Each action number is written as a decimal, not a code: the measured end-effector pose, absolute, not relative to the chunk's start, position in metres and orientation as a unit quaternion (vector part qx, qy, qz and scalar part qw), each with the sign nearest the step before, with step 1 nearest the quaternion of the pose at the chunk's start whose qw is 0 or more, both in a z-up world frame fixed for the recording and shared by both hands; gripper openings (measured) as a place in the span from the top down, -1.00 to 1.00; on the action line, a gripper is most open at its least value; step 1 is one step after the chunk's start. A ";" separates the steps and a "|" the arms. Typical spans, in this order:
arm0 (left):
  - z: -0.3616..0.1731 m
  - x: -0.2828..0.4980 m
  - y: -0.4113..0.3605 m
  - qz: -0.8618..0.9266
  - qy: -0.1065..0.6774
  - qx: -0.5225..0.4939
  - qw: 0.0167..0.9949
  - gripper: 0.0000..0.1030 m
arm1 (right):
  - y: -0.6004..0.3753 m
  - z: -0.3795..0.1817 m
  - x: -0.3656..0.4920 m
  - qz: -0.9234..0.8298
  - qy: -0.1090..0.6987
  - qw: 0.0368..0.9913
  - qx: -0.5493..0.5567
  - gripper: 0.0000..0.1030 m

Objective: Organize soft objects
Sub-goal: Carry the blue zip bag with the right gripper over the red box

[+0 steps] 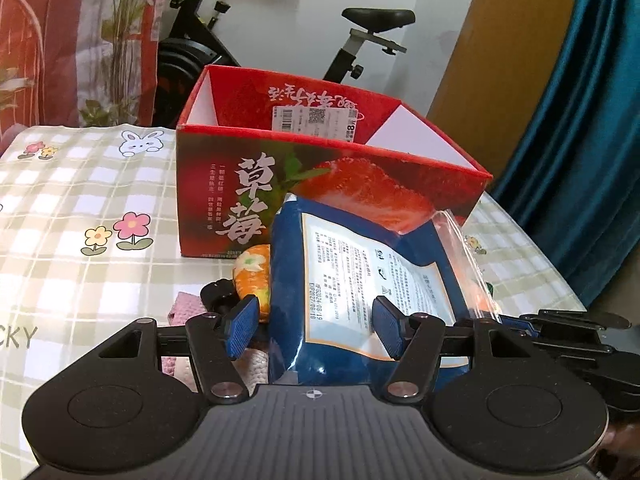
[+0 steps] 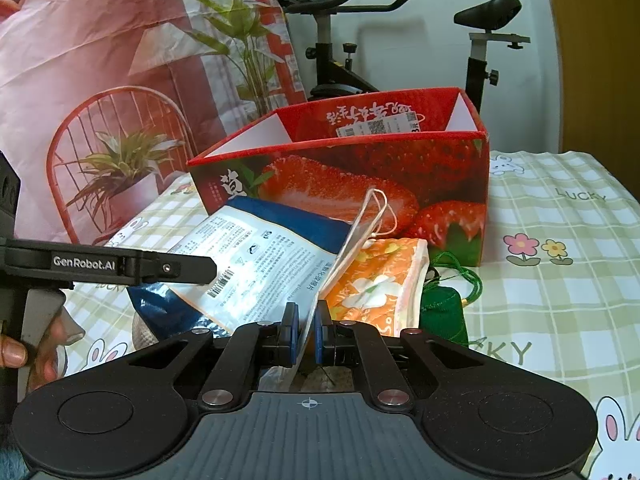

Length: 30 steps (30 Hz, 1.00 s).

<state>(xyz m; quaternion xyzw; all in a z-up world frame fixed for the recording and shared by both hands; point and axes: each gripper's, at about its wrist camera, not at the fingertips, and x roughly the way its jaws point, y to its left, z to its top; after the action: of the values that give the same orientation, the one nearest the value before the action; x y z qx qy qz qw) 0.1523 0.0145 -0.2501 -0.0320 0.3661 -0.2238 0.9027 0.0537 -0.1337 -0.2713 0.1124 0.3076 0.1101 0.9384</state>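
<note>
Materials and surface finishes observed on the table.

The red box [image 1: 320, 184], centre frame, was printed cardboard with plain white inner flaps. The blue pouch [image 1: 360, 280] below it was glossy plastic film bearing a paper-like label. The tablecloth [image 2: 560, 280], right of frame, looked like smooth, slightly shiny vinyl. The green pouch [image 2: 442, 312] was matt cloth with a cord. The right gripper [image 2: 306, 332] was matt black plastic with metal rivets; its blue pads looked ribbed.

Both cameras sit low and close, looking forward and down — both see the red box [image 1: 332, 184] [image 2: 348, 168].
</note>
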 end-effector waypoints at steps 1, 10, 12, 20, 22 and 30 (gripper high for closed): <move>-0.250 0.152 0.013 -0.226 0.368 -0.029 0.902 -0.24 | -0.134 -0.271 0.054 0.110 0.308 0.938 0.112 0.85; -0.244 0.144 0.012 -0.238 0.375 -0.019 0.896 0.12 | -0.130 -0.263 0.052 0.120 0.297 0.942 0.101 0.85; -0.241 0.142 0.014 -0.242 0.369 -0.028 0.897 0.18 | -0.128 -0.258 0.050 0.123 0.290 0.944 0.095 0.85; -0.216 0.132 0.024 -0.244 0.326 -0.060 0.911 0.22 | -0.121 -0.228 0.048 0.134 0.259 0.954 0.072 0.85; -0.209 0.131 0.026 -0.244 0.314 -0.063 0.915 0.22 | -0.119 -0.218 0.049 0.137 0.250 0.956 0.064 0.85; -0.181 0.136 0.034 -0.242 0.274 -0.077 0.928 0.22 | -0.114 -0.180 0.062 0.155 0.220 0.962 0.036 0.85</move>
<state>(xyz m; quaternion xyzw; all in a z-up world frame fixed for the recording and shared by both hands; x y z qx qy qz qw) 0.1360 0.0336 -0.1805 -0.0771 0.2735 -0.2420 0.9277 0.0624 -0.1142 -0.1799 0.0359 0.2204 0.1546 0.9624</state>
